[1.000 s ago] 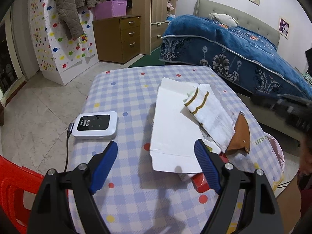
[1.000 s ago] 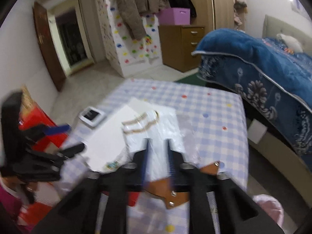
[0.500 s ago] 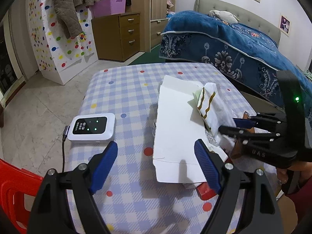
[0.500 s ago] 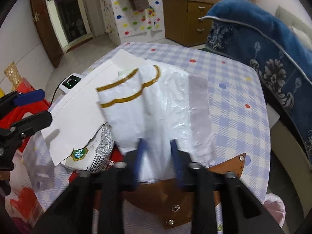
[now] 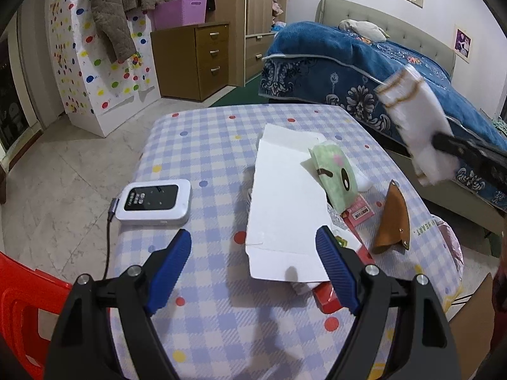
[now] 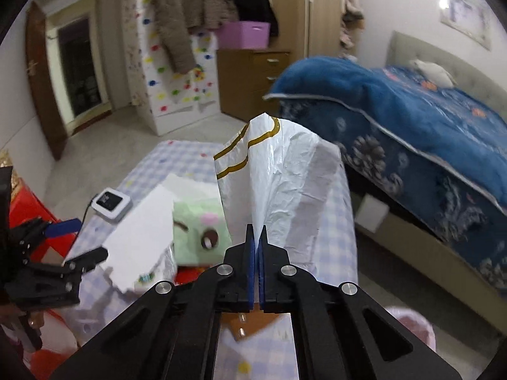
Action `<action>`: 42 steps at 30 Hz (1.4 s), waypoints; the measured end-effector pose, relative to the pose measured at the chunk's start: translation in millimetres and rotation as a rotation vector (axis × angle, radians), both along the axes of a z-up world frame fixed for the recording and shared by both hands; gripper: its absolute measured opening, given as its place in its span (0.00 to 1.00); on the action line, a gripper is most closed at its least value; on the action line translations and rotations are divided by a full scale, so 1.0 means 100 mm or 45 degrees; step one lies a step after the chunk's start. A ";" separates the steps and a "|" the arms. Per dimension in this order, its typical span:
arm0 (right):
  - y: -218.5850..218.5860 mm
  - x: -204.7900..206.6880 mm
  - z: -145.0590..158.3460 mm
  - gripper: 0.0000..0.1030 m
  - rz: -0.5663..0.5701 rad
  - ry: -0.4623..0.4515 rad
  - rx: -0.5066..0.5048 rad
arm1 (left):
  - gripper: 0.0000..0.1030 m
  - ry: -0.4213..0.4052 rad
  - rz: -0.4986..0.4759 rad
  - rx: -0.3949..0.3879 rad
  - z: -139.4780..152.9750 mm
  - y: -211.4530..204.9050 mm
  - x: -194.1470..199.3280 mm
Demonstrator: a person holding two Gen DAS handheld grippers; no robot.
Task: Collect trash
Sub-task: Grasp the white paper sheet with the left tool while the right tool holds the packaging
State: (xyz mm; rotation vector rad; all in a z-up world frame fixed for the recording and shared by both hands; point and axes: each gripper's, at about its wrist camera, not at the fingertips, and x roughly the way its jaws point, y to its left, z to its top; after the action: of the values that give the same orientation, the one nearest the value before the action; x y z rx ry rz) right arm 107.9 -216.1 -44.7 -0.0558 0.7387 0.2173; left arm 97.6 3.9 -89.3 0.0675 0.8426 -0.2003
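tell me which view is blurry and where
Left wrist view: mostly sharp, only the lifted white plastic bag is motion-smeared, edges bowed by the fisheye. Right wrist view: bag crisp near the shut jaws, while the table and green packet are smeared.

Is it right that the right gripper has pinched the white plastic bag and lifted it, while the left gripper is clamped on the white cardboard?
Not quite. The left gripper is open, its fingers apart above the white cardboard, as the left wrist view shows. The right gripper does hold the white plastic bag lifted.
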 end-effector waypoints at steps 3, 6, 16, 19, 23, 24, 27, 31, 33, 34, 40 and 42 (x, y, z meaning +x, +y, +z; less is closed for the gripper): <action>-0.07 -0.17 -0.13 0.01 -0.039 0.033 -0.027 | 0.71 0.028 -0.013 -0.013 -0.05 -0.03 0.05; -0.16 -0.31 -0.27 0.01 -0.079 0.075 -0.027 | 0.60 0.071 -0.026 -0.019 -0.14 -0.08 0.15; -0.25 -0.49 -0.45 0.01 -0.085 0.131 0.024 | 0.25 0.148 -0.027 -0.162 -0.24 -0.02 0.23; -0.24 -0.50 -0.46 0.01 -0.075 0.136 0.039 | 0.14 0.120 -0.037 -0.195 -0.17 -0.01 0.19; -0.22 -0.52 -0.47 0.01 -0.066 0.136 0.047 | 0.07 0.054 -0.040 -0.223 -0.01 0.00 0.10; -0.22 -0.52 -0.46 0.01 -0.067 0.133 0.049 | 0.07 0.040 -0.037 -0.225 0.03 -0.01 0.08; -0.22 -0.55 -0.42 0.01 -0.074 0.119 0.055 | 0.01 -0.048 -0.029 -0.217 0.22 -0.01 -0.03; -0.24 -0.58 -0.34 0.01 -0.081 0.095 0.061 | 0.00 -0.200 -0.027 -0.160 0.54 -0.04 -0.21; -0.25 -0.60 -0.32 0.01 -0.087 0.085 0.068 | 0.00 -0.251 -0.040 -0.151 0.65 -0.06 -0.28; -0.25 -0.61 -0.31 0.01 -0.089 0.083 0.072 | 0.00 -0.265 -0.047 -0.144 0.69 -0.08 -0.31; -0.31 -0.69 -0.23 0.01 -0.121 0.070 0.087 | 0.00 -0.283 -0.117 -0.153 0.72 -0.24 -0.46; -0.37 -0.74 -0.22 0.01 -0.139 0.064 0.090 | 0.00 -0.282 -0.144 -0.155 0.70 -0.33 -0.50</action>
State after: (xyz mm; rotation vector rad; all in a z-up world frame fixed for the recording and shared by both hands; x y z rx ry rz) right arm 34.1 -253.4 -66.5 0.0570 0.7815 0.1407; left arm 47.5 -28.8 -19.0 0.0229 0.6050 -0.3437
